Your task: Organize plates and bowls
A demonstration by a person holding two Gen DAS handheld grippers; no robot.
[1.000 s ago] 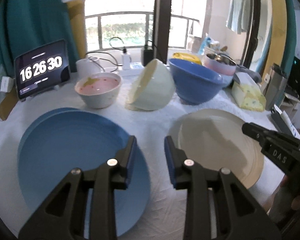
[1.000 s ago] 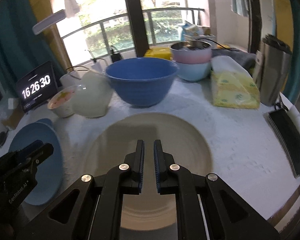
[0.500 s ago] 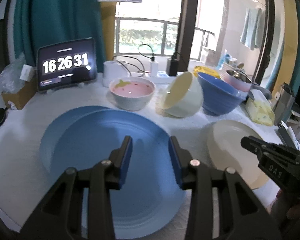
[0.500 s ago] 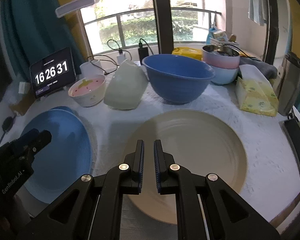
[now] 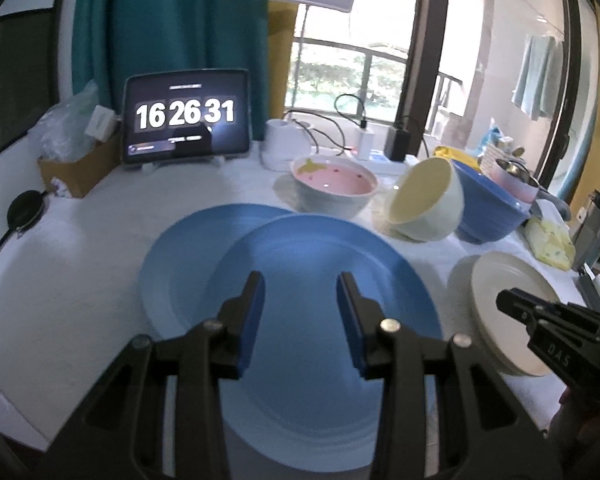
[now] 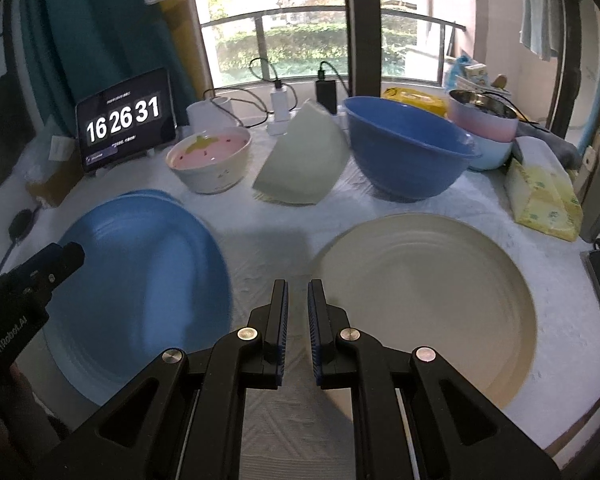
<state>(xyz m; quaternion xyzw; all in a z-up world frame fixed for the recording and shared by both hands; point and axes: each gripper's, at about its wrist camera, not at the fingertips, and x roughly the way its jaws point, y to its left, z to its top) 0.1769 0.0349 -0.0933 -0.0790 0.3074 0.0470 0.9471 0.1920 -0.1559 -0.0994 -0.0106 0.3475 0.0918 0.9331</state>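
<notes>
Plates: 2 blue plates [image 5: 300, 280] overlap beside a cream plate [image 6: 440, 292] on the worktop. Left claw [image 5: 300, 316], spread and empty, hovers over them; right claw [image 6: 298, 320] is pressed together. Gripping 1 smooth rim might drag both or let it slip.

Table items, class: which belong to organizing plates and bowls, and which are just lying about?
Job: round blue plates; round cream plate; pink-lined bowl; tipped pale green bowl; deep blue bowl.
Lying about: clock tablet; yellow tissue pack.
</notes>
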